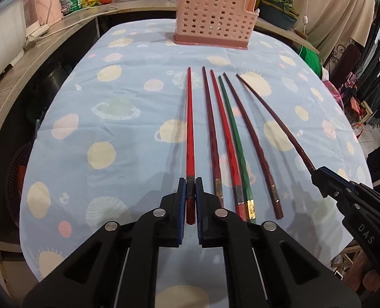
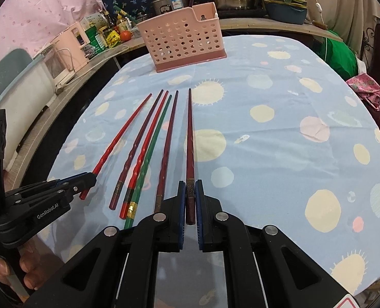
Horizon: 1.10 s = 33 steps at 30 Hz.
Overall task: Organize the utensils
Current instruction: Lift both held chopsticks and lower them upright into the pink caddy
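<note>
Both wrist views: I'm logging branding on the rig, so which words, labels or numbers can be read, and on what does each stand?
"DAS": on the right gripper body, left wrist view.
"GenRobot.AI": on the left gripper body, right wrist view.
Labels on the green packages and bottles on the counter: too small and blurred to read.
Sticker on the steel cooker: blurred, unreadable.
Metal bands on the chopsticks: patterned, no legible text.

Both grippers are black, angular linkages with round silver pivot pins and blue finger pads [image 1: 182,200]. White lettering marks their sides: "GenRobot.AI" on the left gripper [image 2: 88,179], "DAS" on the right gripper [image 1: 318,175].
</note>
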Available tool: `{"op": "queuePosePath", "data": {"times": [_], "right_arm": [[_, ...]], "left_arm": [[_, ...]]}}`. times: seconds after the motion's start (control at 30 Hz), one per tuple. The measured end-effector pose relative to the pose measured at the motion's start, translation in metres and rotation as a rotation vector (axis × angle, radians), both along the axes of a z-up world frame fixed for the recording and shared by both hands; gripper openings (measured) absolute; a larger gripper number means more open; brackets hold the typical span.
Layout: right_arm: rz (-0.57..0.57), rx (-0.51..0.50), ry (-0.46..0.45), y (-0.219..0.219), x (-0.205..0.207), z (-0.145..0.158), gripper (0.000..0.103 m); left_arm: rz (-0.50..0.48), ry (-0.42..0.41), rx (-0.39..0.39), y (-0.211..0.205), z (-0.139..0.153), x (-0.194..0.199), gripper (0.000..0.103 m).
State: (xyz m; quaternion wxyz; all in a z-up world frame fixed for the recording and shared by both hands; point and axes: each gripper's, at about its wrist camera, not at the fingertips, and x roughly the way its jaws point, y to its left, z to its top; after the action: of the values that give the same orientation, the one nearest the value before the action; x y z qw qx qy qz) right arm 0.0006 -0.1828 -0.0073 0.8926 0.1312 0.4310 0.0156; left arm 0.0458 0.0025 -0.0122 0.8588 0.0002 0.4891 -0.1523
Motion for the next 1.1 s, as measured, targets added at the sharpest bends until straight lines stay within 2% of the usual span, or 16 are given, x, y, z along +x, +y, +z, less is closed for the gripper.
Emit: {"op": "queuePosePath", "data": {"times": [0.4,0.83,1.1], "right_arm": [[-0.05,0.028,-0.13,-0.027,0.005,0.056,0.007],[-0.091,0.102,-0.255,-0.057,0.029,0.109,0.007],[-0.108,0.1,-0.342,-0.071,0.051,0.146,0.007]], "left_arm": [[0.031,-0.095,-0.088,0.011,0.059,0.011,0.007],[0.088,-0.243,-0.149,0.026,0.132,0.05,0.007],[0.068,-0.328,-0.17,0.017,0.174,0.073,0.007]]}}
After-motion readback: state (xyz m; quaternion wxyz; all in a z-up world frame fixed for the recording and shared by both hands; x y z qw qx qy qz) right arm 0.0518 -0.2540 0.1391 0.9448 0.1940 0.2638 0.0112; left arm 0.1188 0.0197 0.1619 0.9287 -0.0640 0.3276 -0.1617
